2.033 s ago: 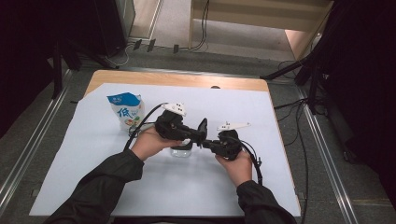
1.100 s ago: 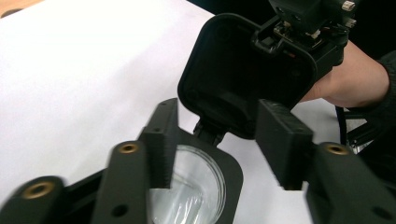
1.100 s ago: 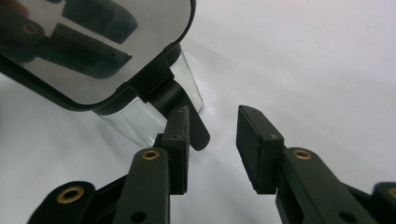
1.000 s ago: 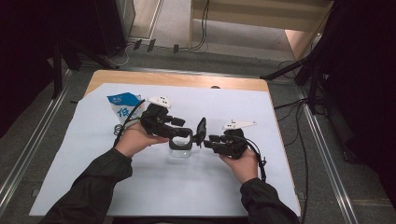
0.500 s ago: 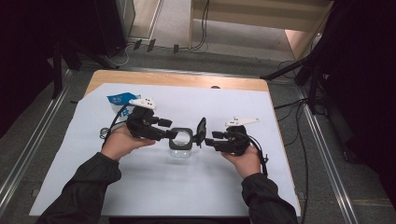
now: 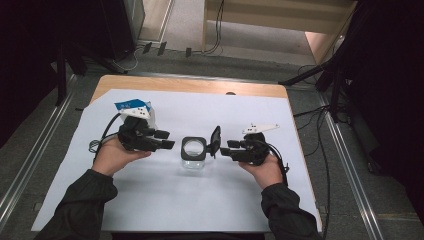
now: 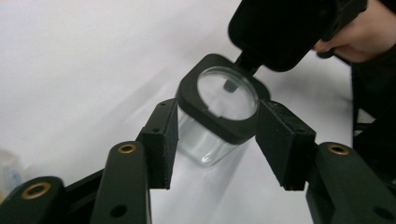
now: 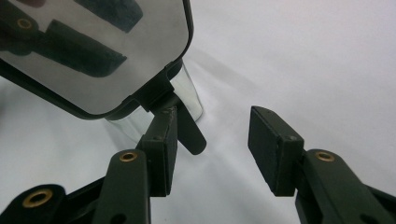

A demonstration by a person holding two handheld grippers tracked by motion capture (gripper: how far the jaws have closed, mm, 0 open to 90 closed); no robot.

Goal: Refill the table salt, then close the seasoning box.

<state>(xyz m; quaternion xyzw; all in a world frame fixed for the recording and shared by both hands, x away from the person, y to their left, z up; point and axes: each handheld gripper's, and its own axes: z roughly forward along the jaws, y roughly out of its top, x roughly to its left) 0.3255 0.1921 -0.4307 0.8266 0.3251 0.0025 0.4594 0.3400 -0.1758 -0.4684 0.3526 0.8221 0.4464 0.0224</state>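
Work on the clear jar (image 6: 193, 156) is being carried out near the middle of the white sheet (image 6: 150, 200), where the jar is standing upright with its hinged black lid (image 6: 215, 140) already flipped open and standing up on the right side of the rim. Opening is therefore being judged as done; what is left, perhaps filling from the blue-and-white carton (image 6: 134, 108) at the far left, is not being shown.

The left gripper (image 6: 169, 140) is being held just left of the jar. In the left gripper view its jaws are standing about half open on either side of the jar (image 7: 219, 116), with no pad being pressed against it; they have just been closing a little. The right gripper (image 6: 225, 148) is being held just right of the lid, also partly open and empty, one pad (image 8: 161, 154) lying beside the lid's hinge (image 8: 159, 95).

Compared with two seconds ago, the left gripper is being drawn back to the left, away from the jar over which both grippers were crowded, and the lid is now being seen raised.
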